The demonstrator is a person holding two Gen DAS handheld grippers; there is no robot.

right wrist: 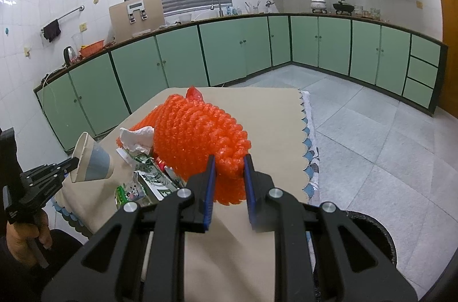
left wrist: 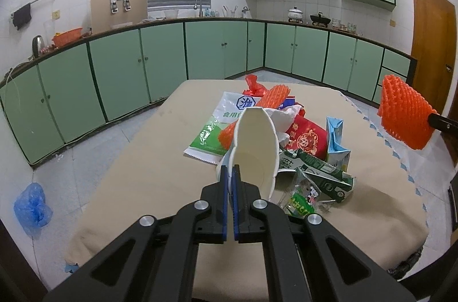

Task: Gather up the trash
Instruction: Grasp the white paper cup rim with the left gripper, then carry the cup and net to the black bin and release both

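Observation:
My left gripper (left wrist: 231,169) is shut on the rim of a white paper cup (left wrist: 256,150) and holds it tilted above the table; the cup also shows in the right wrist view (right wrist: 91,159). My right gripper (right wrist: 229,162) is shut on an orange foam fruit net (right wrist: 200,136), lifted above the table; the net also shows at the right of the left wrist view (left wrist: 403,113). A pile of trash lies on the beige table (left wrist: 148,159): a green-white bag (left wrist: 223,116), a red packet (left wrist: 306,136), a blue carton (left wrist: 336,139), a green carton (left wrist: 317,170), white tissue (right wrist: 136,137).
A second orange net (left wrist: 273,96) and a red bag (left wrist: 253,86) lie at the pile's far side. A black bin (right wrist: 369,233) stands on the floor at lower right. A blue plastic bag (left wrist: 33,207) lies on the floor at left. Green cabinets line the walls.

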